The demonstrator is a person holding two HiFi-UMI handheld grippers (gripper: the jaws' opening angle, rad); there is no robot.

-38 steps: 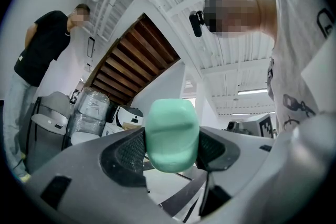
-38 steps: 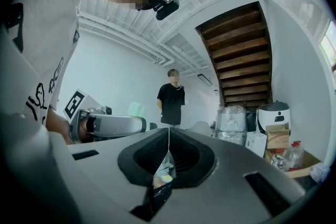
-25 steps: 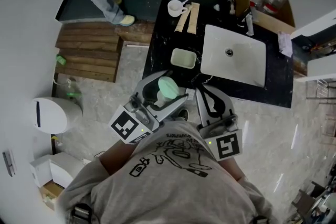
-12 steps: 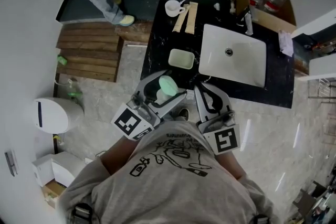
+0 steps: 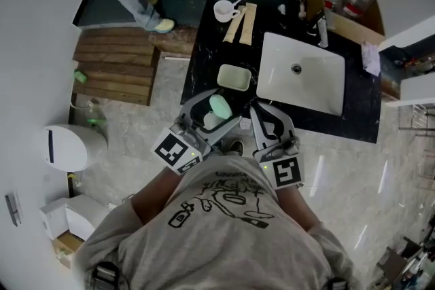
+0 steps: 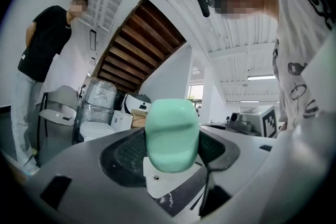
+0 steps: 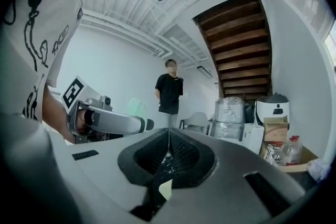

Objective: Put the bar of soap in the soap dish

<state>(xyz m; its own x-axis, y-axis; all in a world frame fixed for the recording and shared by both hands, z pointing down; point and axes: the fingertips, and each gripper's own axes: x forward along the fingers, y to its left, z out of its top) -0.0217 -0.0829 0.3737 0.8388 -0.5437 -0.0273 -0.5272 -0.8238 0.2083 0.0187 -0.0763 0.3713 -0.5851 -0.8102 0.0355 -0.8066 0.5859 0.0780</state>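
Since a second ago the left gripper (image 5: 220, 108) has carried the bar of soap (image 5: 219, 105) forward, closer to the soap dish (image 5: 234, 77), and its marker cube (image 5: 177, 149) has followed it up the head view. The right gripper (image 7: 168, 136) has crept forward a little beside it.

The left jaws are clamped on the pale green soap, one on each broad side. In the left gripper view its rounded end stands up between them. From the head view the soap sits at the near edge of the black worktop (image 5: 204, 54), just short of the dish and not yet in it. How high it is held cannot be told.

The dish is a pale green rectangle lying just left of the white sink (image 5: 319, 88). A white cup (image 5: 224, 9) and some wooden sticks (image 5: 243, 22) lie at the far end of the worktop.

The right jaws are pressed together, tip to tip, at the near edge of the worktop, just beside the left gripper.

A second person (image 6: 42, 60) in a black top stands off to the left.
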